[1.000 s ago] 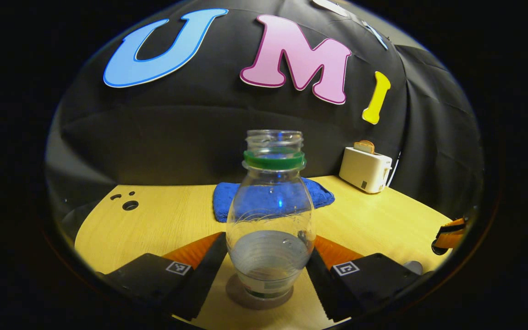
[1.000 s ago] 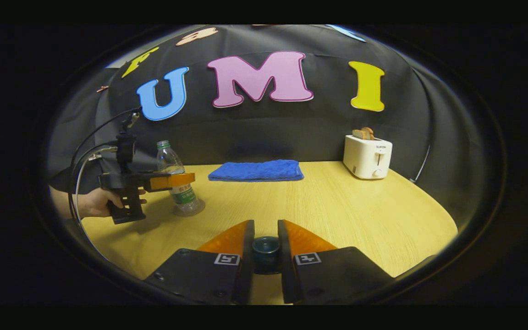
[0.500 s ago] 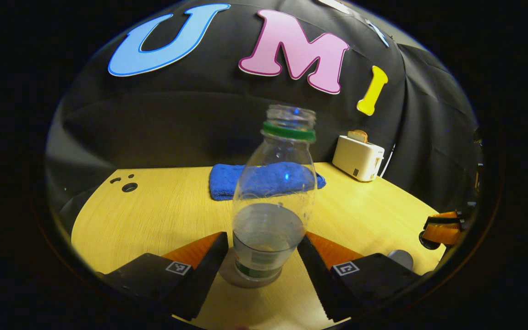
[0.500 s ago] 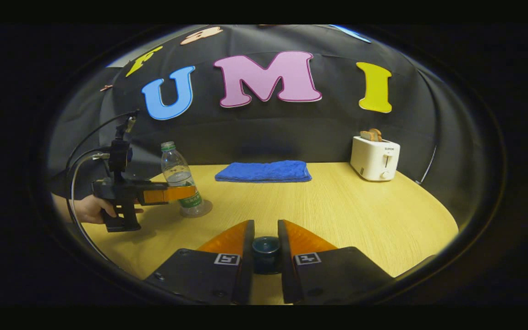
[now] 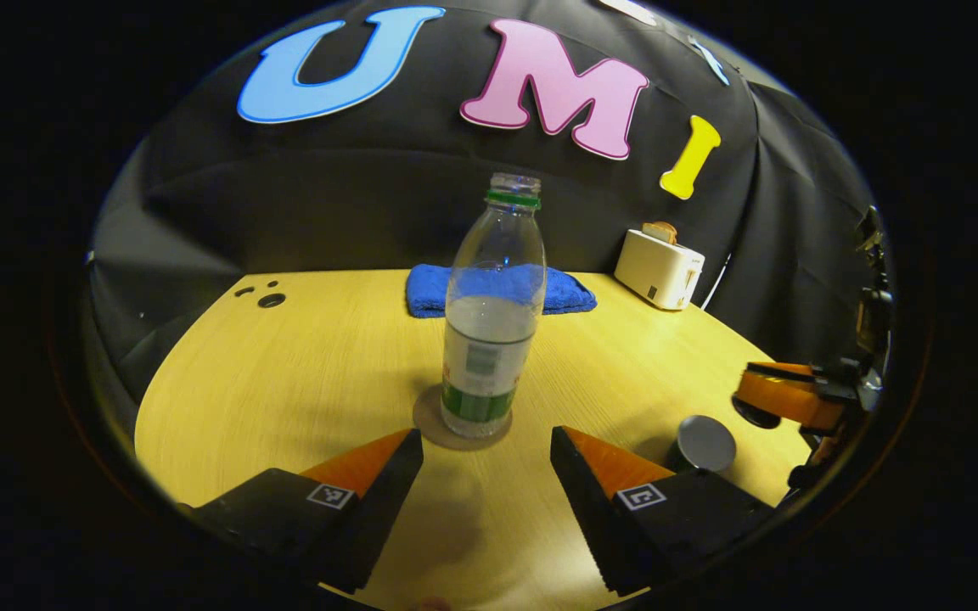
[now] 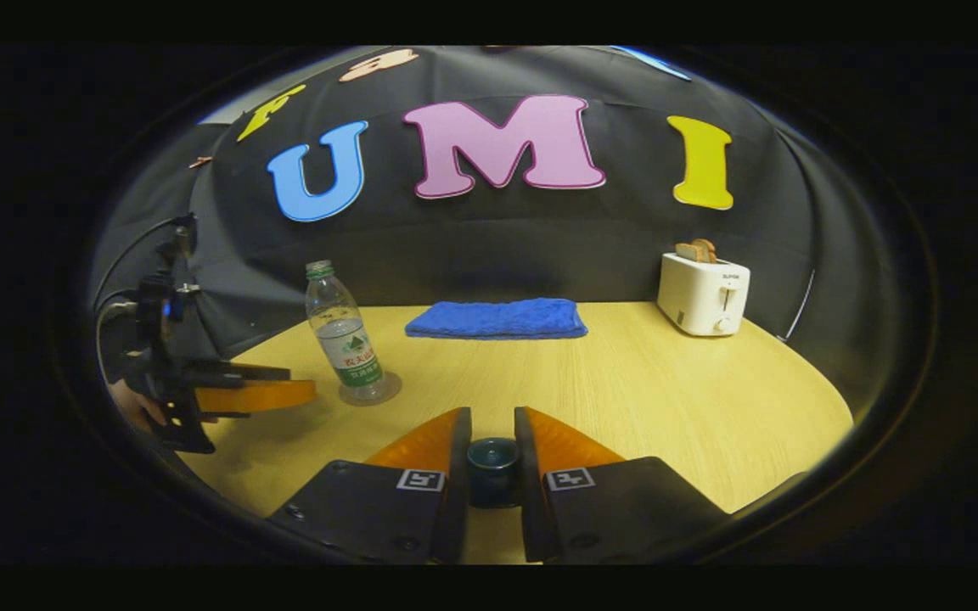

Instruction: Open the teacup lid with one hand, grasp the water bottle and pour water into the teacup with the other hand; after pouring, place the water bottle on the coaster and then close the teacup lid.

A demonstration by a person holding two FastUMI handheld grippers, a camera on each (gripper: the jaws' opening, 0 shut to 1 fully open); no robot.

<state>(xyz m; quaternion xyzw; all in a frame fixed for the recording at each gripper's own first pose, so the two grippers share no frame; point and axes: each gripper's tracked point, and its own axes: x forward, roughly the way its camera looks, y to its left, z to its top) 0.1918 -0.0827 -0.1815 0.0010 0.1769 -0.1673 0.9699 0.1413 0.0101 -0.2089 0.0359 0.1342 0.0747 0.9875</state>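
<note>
Worktop (image 5: 302, 365) is carrying everything we are seeing: a blue towel (image 5: 429, 293) and a white toaster (image 5: 657, 269) at the back, and the uncapped water bottle (image 5: 489, 331) standing upright on its round coaster (image 5: 434, 424). We are holding our left claw (image 5: 486, 475) spread wide, apart from the bottle. We are pinching the teacup lid's dark knob (image 6: 492, 454) in our right claw (image 6: 492, 462). The open teacup (image 5: 699, 443) is sitting beside our left claw.
</note>
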